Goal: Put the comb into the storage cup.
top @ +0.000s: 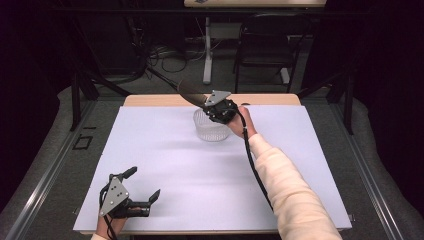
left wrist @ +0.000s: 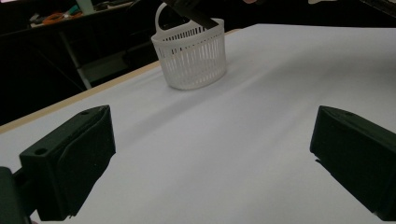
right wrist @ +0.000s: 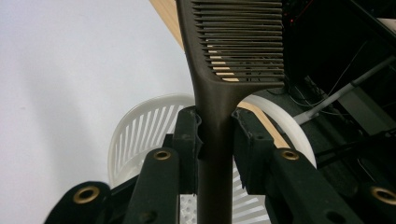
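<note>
My right gripper pinching a dark comb above the white basket, left gripper spread, resting on white table, dark room.

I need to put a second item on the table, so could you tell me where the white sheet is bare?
Nearly all of the white sheet is bare: the wide stretch between the basket and the left gripper, and both sides of the basket. It is crowded only at the basket, where the right gripper holds the comb above it.
</note>
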Demonstrator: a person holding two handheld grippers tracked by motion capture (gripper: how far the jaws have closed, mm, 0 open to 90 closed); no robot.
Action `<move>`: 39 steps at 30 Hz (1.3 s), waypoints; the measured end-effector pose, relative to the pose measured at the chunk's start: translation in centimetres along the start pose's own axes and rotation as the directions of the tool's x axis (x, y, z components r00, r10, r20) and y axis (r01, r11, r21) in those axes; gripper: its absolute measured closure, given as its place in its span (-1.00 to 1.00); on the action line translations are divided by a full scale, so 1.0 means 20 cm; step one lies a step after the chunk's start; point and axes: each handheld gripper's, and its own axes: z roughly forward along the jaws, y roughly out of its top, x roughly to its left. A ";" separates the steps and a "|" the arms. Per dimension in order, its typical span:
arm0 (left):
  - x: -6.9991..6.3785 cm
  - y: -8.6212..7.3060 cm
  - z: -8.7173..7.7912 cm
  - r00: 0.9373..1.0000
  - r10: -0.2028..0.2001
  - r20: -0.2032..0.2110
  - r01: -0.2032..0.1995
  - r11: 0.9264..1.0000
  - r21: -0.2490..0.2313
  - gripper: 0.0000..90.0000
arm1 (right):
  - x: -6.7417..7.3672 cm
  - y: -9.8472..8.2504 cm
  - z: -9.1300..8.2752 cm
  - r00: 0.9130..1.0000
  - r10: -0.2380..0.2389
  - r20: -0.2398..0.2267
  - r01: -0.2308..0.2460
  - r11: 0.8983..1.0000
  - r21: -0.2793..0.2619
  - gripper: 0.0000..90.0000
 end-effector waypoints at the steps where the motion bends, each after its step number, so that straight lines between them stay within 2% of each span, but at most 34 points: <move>1: 0.00 0.00 0.00 1.000 0.001 -0.001 -0.001 1.000 0.001 -1.00 | 0.00 0.00 0.00 1.000 -0.001 0.000 0.001 1.000 0.003 0.61; 15: 0.00 0.00 0.00 1.000 0.001 0.000 -0.001 1.000 0.000 -1.00 | 0.00 -0.01 0.03 1.000 -0.017 -0.012 0.018 0.999 0.034 0.61; 39: 0.00 0.00 0.00 1.000 0.001 -0.002 -0.001 1.000 -0.002 -1.00 | 0.02 -0.04 0.06 1.000 -0.003 -0.025 0.004 0.998 0.058 0.60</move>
